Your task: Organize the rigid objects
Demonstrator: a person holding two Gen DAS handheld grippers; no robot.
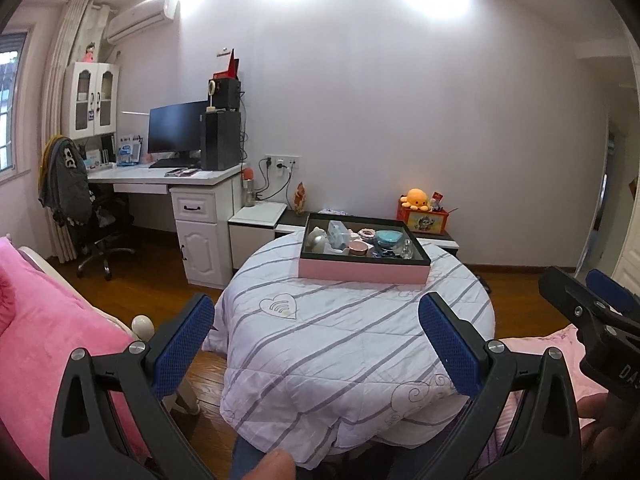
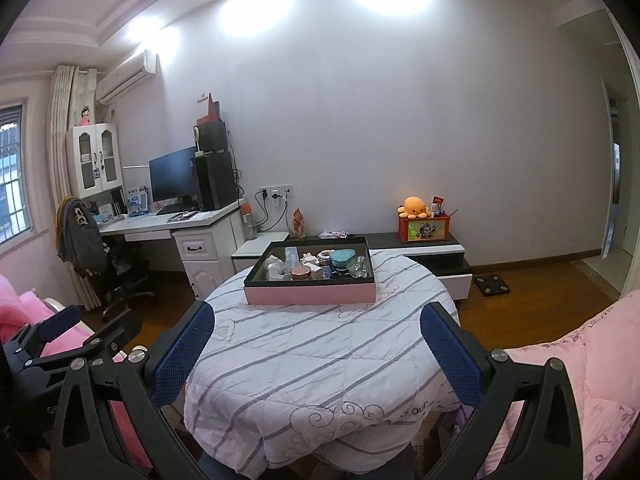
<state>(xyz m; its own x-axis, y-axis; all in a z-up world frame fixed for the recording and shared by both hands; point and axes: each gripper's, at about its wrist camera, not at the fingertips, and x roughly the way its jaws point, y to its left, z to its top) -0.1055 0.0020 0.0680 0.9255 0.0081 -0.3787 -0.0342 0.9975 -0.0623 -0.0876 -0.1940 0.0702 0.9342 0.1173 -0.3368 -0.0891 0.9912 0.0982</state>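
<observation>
A pink-sided, black-rimmed tray (image 1: 362, 270) crowded with small cosmetics and trinkets sits at the far edge of a quilt-covered round table (image 1: 340, 344); left gripper (image 1: 316, 334) and right gripper (image 2: 316, 336) hover spread wide, empty.

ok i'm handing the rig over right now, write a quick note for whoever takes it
Left gripper: open, holding nothing, hovering above the near edge of the round table.
Right gripper: open, holding nothing, beside the left one at about the same height.
Things: all in the pink box at the far side of the striped tablecloth: a teal bowl, a round rose-gold tin, a small glass bottle, a white rounded item at the left end, and others too small to name.
Done: nothing appears to be taken out yet.
Left: the whole sorting job; reach forward to the box first.
</observation>
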